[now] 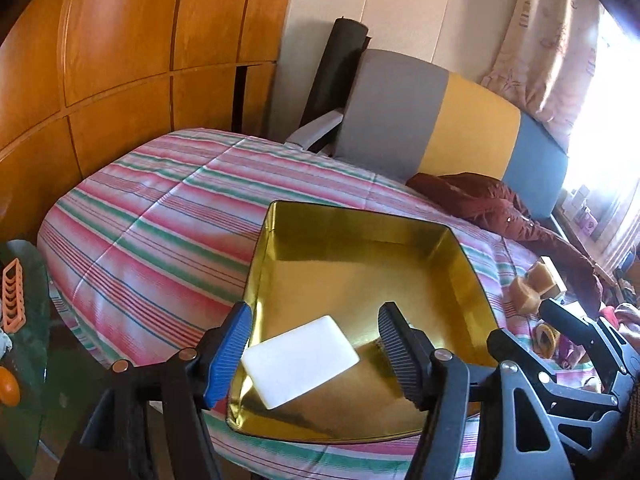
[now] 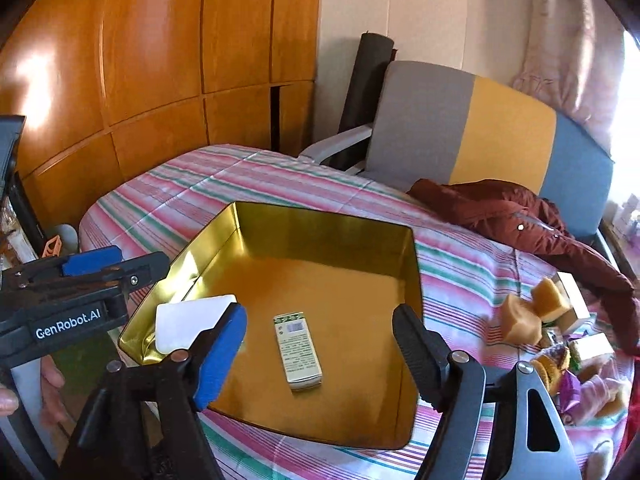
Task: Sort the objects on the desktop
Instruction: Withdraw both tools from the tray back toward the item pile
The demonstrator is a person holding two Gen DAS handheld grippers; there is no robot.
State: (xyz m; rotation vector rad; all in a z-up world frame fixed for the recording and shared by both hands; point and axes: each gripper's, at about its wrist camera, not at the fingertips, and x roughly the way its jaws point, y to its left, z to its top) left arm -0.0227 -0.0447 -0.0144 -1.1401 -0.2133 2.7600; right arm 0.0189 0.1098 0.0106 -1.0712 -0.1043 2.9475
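Hovering over a gold tin tray (image 2: 320, 220) on a striped bedcover (image 1: 140, 220), both grippers are seen with jaws spread and nothing gripped — a white card (image 1: 300, 360) below the left gripper (image 1: 316, 356), a small printed box (image 2: 298, 356) below the right gripper (image 2: 320, 356), both inside the tray.

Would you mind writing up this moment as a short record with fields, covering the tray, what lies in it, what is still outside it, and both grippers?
surface: striped bedspread
container: gold tray on the bedspread
in tray: white block; small printed box, lying flat
outside tray: tan cubes and mixed small items, to the tray's right
left gripper: open, over the white block, nothing gripped
right gripper: open, over the small printed box, nothing gripped
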